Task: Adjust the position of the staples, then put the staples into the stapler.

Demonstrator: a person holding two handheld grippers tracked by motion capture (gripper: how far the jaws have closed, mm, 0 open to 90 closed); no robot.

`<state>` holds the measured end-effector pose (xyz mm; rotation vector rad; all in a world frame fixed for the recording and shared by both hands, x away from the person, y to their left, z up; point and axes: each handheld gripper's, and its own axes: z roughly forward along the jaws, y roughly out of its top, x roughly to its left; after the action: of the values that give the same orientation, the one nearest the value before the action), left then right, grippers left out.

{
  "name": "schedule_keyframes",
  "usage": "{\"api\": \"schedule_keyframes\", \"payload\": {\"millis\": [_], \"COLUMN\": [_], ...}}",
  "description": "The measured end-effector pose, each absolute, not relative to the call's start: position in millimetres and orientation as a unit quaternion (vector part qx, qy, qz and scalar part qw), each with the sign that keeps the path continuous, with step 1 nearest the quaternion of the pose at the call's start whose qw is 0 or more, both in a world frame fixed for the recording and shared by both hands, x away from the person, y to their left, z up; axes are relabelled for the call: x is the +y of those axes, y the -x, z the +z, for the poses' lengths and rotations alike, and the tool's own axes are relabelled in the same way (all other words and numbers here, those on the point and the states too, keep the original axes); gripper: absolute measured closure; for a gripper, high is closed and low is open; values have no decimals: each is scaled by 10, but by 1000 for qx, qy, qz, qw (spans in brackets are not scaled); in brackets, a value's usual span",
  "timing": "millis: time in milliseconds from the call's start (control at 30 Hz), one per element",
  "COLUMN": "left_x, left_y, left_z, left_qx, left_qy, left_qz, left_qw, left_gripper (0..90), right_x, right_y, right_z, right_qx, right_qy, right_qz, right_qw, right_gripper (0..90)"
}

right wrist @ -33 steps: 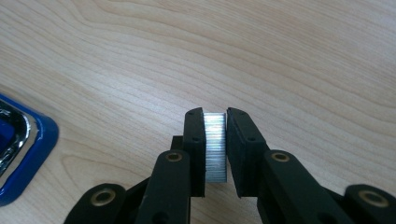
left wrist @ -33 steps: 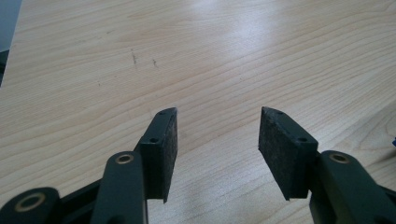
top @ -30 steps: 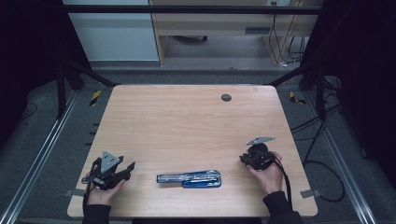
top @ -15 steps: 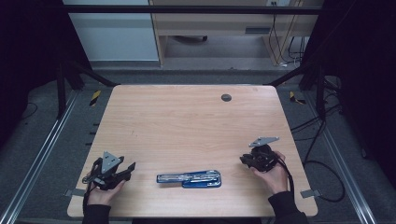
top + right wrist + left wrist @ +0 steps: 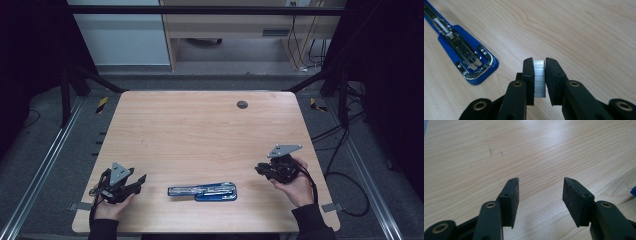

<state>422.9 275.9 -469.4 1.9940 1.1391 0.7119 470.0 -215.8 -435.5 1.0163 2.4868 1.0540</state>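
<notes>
A blue stapler (image 5: pixel 202 190) lies opened flat near the table's front edge, its metal staple channel facing up (image 5: pixel 461 52). My right gripper (image 5: pixel 265 170) (image 5: pixel 539 67) hangs just above the wood to the stapler's right, shut on a silvery strip of staples (image 5: pixel 539 77) held upright between its pads. My left gripper (image 5: pixel 136 183) (image 5: pixel 540 191) rests at the front left, jaws open over bare wood with nothing between them. A blue corner of the stapler (image 5: pixel 633 190) peeks in at the right edge of the left gripper view.
The wooden table (image 5: pixel 200 135) has a round dark cable hole (image 5: pixel 242 104) near its back edge. Metal frame rails (image 5: pixel 45 165) run along both sides, and cables (image 5: pixel 345 175) lie on the floor at the right.
My right gripper has risen a little off the table with the staple strip still in it. The left gripper and the stapler have stayed put.
</notes>
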Motion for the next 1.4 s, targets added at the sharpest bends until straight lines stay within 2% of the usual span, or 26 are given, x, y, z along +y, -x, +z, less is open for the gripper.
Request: {"api": "schedule_keyframes", "payload": {"millis": [700, 1400], "left_x": [2758, 2740], "left_y": [-4235, -4245], "left_z": [-4700, -4710], "left_qx": [444, 443], "left_qy": [-775, -779], "left_qz": [272, 268], "left_qw": [359, 355], "left_gripper": [471, 468], "right_x": [-1997, -1573], "right_y": [-4671, -4670], "right_z": [-4092, -3975], "right_qx": [881, 912], "right_qy": [-253, -139], "right_qz": [389, 384], "right_qw": [94, 51], "right_gripper": [786, 786]}}
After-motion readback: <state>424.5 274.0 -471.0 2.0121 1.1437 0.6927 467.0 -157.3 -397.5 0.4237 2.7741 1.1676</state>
